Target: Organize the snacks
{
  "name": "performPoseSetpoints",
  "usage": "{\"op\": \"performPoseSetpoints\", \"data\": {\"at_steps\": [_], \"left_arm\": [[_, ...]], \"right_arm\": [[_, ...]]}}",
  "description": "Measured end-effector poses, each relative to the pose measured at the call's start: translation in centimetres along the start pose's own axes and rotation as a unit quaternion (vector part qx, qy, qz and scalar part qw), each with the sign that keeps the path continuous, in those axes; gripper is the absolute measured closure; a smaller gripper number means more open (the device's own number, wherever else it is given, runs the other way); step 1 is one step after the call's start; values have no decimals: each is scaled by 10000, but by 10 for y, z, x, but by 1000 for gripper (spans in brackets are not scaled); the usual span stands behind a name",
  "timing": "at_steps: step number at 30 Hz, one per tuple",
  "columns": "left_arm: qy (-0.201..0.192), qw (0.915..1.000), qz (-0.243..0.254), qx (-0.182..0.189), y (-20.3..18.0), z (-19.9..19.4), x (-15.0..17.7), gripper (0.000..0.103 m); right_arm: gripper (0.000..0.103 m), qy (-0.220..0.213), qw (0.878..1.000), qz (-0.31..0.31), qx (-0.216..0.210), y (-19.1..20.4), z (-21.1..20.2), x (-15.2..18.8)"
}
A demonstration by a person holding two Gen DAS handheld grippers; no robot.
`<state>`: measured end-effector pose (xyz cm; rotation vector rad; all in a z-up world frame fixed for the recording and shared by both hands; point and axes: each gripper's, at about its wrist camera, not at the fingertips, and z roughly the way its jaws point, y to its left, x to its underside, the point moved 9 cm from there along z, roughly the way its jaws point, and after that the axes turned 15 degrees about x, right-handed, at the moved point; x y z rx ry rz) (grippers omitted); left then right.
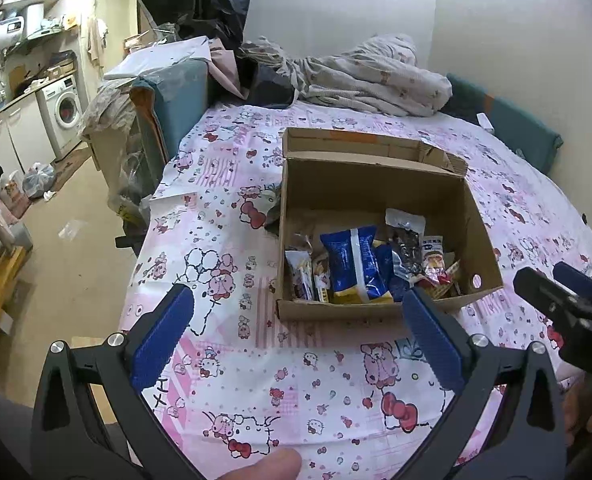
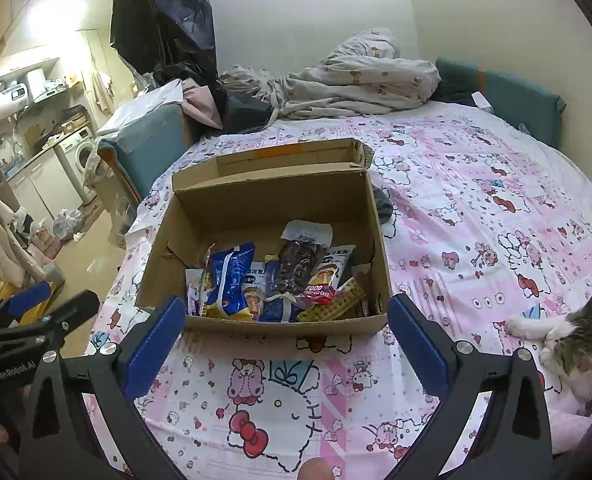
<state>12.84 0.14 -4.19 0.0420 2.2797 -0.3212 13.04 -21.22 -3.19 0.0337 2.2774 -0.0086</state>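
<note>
Open cardboard box [image 1: 376, 184] sits mid-bed on the pink cartoon-print sheet [image 1: 231, 240], lid flap folded back on the far side; snacks all lie in the box's near half, far half shows bare floor.

Contents, left to right in the right wrist view: small pale packet [image 2: 193, 292] against the left wall; blue bag [image 2: 229, 276] with white stripe, leaning upright; second blue pack [image 2: 275, 304] partly under it; clear pouch [image 2: 300, 260] of dark pieces with white header, standing tallest; rice cake pack [image 2: 330, 276], red band; yellow checked bar [image 2: 336, 304] lying flat toward the right wall.

Left gripper [image 1: 300, 336]: fingers wide apart, empty, hovering above the sheet just near of the box; right gripper [image 2: 287, 340]: fingers wide apart, empty, same side of the box, near wall framed between its pads; each gripper shows at the edge of the other's view.

Cat [image 2: 576, 340] lies on the sheet, near right, well apart from the box; crumpled quilt [image 1: 376, 76] at the far end; washer [image 1: 65, 110] far left.
</note>
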Motion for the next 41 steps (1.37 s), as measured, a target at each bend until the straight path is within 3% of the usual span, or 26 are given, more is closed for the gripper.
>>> {"op": "performPoseSetpoints", "data": {"at_steps": [41], "left_arm": [[23,9999,-157,8,7,1,2,0]], "right_arm": [[0,-7,10000,-45,20,-1,0,2]]}}
